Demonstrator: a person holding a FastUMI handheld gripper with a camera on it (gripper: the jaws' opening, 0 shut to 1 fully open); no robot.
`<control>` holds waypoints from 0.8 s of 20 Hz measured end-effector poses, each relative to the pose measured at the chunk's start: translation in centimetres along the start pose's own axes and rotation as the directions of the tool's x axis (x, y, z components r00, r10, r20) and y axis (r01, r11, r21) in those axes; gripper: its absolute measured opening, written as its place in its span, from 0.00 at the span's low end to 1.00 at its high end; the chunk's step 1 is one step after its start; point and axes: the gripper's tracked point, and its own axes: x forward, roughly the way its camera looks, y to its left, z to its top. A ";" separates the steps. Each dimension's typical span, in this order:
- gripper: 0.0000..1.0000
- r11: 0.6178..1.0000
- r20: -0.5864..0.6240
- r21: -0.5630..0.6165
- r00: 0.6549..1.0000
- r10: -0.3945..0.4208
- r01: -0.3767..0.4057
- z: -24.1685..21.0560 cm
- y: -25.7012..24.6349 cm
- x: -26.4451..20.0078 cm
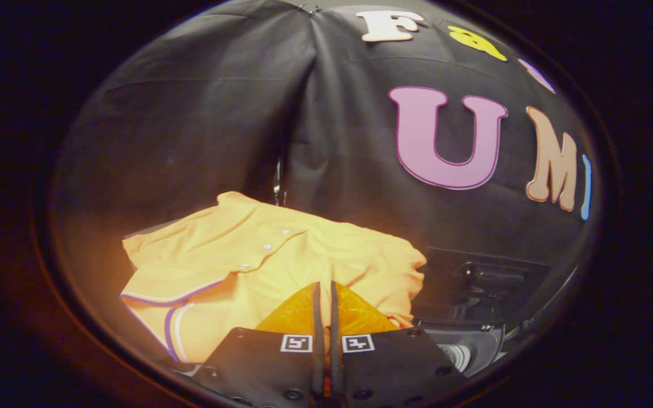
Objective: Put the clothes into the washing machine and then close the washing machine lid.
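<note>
Orange shirt pinched at its hem.
The shirt (pixel 258 260) is clamped between the nearly closed jaws of the gripper (pixel 325 294); the washing machine (pixel 474 317) is seen beside the shirt.

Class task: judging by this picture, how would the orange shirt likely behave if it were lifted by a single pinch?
The shirt lies crumpled in soft folds, so it would probably hang limp and drape. It looks thin, so likely light for its size. The hand-held gripper has its fingers nearly together just above the cloth; whether they pinch any fabric cannot be told, and a small pinch might slip.
</note>
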 end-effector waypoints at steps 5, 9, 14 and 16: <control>0.05 0.980 -0.008 -0.003 0.980 -0.201 0.201 -0.6 -9.9 -1.0; 0.05 0.941 -0.047 -0.007 0.940 -0.338 0.338 -2.7 -17.5 -2.2; 0.05 0.886 -0.070 -0.029 0.884 -0.463 0.462 -4.6 -23.9 -3.5; 0.04 0.884 -0.095 -0.022 0.879 -0.467 0.467 -5.9 -25.0 -3.3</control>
